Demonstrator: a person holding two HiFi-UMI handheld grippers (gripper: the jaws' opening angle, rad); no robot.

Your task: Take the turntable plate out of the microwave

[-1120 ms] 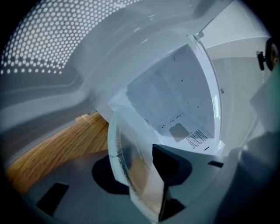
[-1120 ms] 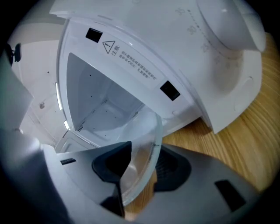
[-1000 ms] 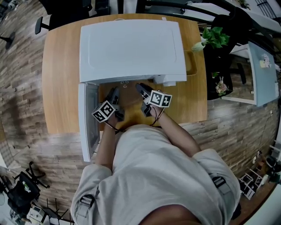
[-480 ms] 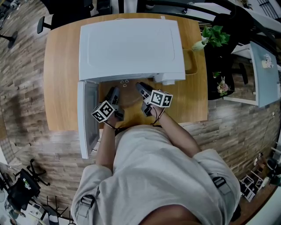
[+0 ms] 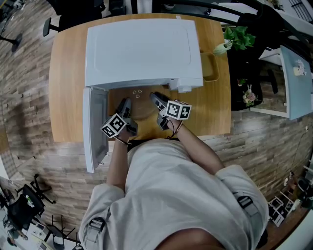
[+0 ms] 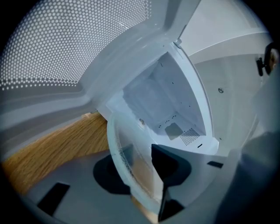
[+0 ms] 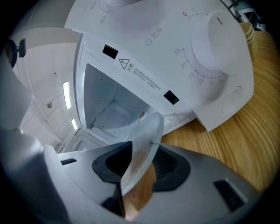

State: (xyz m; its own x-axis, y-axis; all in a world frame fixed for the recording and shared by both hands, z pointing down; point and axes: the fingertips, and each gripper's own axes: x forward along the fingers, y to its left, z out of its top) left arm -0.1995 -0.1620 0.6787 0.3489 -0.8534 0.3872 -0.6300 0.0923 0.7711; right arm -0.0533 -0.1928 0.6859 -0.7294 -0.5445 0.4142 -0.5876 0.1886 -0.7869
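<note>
Head view: clear round glass turntable plate (image 5: pixel 140 110) spans between both pairs of jaws, clear of the white microwave oven (image 5: pixel 142 49) ahead of them.
Left gripper (image 6: pixel 140 168): jaws pinch one rim.
Right gripper (image 7: pixel 140 168): jaws pinch the opposite rim.
Remaining: seemingly only setting it down.

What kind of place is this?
Probably an office or lab, not a kitchen: the microwave stands on a wooden table, with an office chair and tripod gear on the plank floor.

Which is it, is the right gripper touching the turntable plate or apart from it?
Touching. The right gripper view shows the rim of the turntable plate clamped between the two dark pads of the right gripper, with no gap visible.
</note>
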